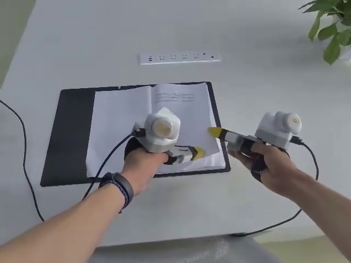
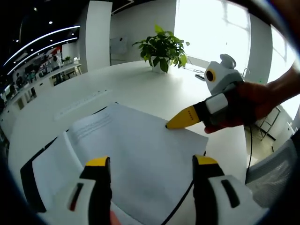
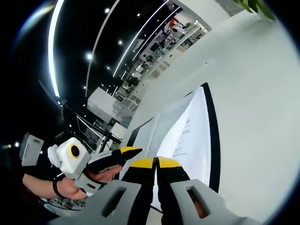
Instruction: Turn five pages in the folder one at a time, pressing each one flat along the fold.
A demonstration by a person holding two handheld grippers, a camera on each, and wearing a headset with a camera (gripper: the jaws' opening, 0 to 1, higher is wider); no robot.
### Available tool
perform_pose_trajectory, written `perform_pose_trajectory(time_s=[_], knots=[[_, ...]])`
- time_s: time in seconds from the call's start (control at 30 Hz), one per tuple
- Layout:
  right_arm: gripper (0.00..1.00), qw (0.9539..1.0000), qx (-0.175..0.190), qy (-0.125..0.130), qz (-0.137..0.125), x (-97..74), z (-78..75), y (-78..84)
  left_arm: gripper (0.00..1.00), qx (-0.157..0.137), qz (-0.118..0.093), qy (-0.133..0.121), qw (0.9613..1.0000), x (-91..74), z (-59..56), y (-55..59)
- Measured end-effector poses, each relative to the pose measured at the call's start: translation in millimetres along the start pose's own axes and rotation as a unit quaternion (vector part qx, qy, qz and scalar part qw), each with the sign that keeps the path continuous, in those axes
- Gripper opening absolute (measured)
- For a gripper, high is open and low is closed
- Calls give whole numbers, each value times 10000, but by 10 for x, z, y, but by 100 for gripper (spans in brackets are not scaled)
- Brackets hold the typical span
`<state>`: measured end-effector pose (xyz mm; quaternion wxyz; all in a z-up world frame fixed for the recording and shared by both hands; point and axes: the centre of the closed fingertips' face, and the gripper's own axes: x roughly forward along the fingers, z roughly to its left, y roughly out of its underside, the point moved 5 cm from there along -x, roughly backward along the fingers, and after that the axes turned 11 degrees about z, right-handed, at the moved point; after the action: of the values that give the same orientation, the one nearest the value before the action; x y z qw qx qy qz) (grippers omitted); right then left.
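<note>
Head view: a matte black folder (image 1: 68, 137) lies open, flat, mid-frame on the smooth white counter (image 1: 263, 82), a slim white power strip (image 1: 180, 57) at its 12 o'clock. Left gripper view: the left claw (image 2: 152, 161) gapes wide, yellow-tipped and empty, above the printed top page (image 2: 136, 145). At 2 o'clock the right claw (image 2: 176, 122) is pressed into one closed wedge, tip touching the page's edge; whether it pinches paper I cannot tell.

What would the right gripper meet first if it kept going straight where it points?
Probably the top page, whose right edge the right gripper points at closely; depth is unclear.
</note>
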<state>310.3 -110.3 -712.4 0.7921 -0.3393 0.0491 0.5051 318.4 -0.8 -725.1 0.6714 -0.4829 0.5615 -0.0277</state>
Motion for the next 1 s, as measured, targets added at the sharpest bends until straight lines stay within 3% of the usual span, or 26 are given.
perform_pose_trajectory(time_s=[0.27, 0.73, 1.0], knots=[[0, 9999, -114, -105, -22, 87, 181, -56, 71, -146, -118, -160, 9997, -204, 171, 70], [0, 9983, -409, -404, 16, 358, 575, -167, 72, -341, -213, -477, 9981, -612, 477, 312], [0, 9952, -656, -703, 180, 598, 869, -172, 73, -440, -302, -716, 9960, -1002, 611, 477]])
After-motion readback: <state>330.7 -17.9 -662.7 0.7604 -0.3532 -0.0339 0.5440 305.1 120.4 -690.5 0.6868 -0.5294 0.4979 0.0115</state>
